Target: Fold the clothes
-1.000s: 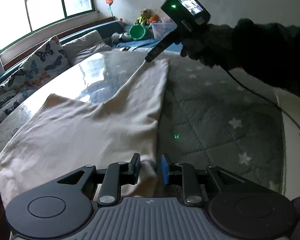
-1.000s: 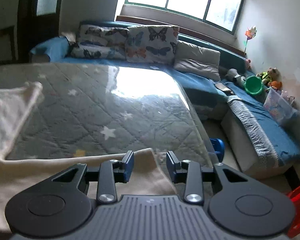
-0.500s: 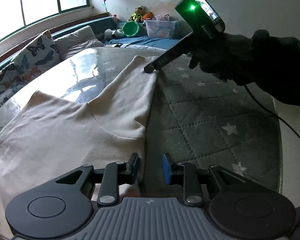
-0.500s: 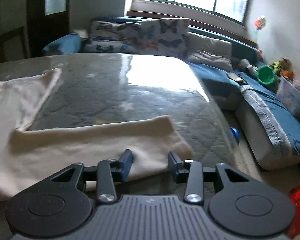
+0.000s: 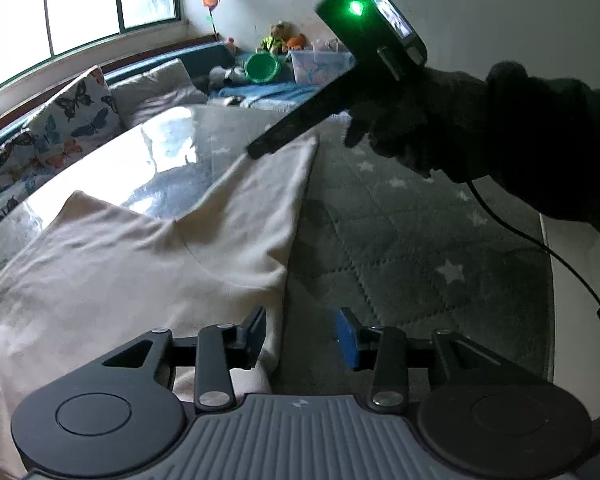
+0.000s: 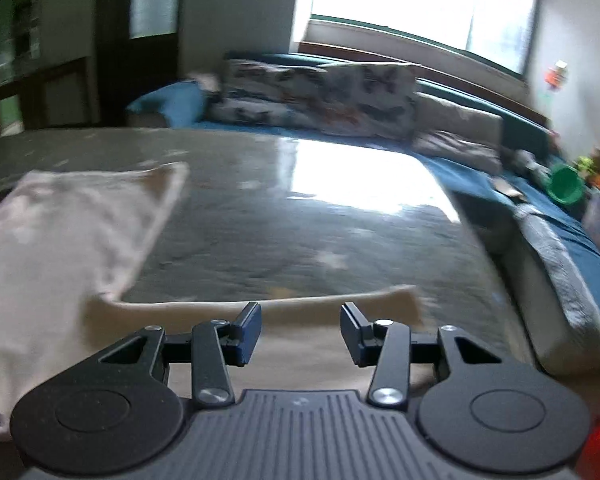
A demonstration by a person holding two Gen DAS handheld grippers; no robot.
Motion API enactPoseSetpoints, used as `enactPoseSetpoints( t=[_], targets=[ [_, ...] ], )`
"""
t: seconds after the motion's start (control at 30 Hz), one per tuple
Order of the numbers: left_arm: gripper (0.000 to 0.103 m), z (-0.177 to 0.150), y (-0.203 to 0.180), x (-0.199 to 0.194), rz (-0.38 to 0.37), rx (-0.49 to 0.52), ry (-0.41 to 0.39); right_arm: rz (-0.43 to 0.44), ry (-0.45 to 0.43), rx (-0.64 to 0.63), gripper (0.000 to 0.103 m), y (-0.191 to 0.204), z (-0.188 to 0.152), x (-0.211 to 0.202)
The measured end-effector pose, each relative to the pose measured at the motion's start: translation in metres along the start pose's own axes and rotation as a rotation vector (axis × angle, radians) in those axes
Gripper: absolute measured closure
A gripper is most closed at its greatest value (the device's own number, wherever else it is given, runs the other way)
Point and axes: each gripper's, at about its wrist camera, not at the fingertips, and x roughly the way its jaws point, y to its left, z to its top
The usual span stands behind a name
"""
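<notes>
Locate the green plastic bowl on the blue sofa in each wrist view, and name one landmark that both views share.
Left wrist view: the round green plastic bowl sits at top centre, on the blue sofa left of a clear plastic storage box.
Right wrist view: the same bowl lies at the far right edge, halfway up, blurred.
Shared landmark: the cream garment spread on the grey star-patterned quilted cover.

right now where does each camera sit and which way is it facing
Left wrist: rides the left gripper, jaws opening with nothing between them, looking along the cream garment toward the toy corner; the right gripper and a dark sleeve show.
Right wrist: rides the right gripper, facing the window and cushions; only its open jaws show.
Both share the garment and quilted table cover.
</notes>
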Motion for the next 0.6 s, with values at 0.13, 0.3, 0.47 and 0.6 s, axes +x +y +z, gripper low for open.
enactPoseSetpoints(
  t=[0.13,0.3,0.47,0.6],
  targets=[
    [0.061,-0.005,-0.001,-0.002,0.003,-0.008,0.011,-0.014,0.035,-0.003,0.058,0.007,-0.004,0.014],
    [0.061,-0.008,0.003,-0.031,0.036,-0.040,-0.043,-0.023,0.026,0.048,0.057,-0.003,-0.002,0.008],
    [0.061,-0.021,0.030,-0.066,0.147,-0.133,-0.080,0.055,-0.031,-0.007,0.057,0.016,-0.003,-0.021],
    [0.061,-0.040,0.053,-0.090,0.238,-0.228,-0.076,0.154,-0.071,-0.070,0.056,0.048,-0.004,-0.042]
  ],
)
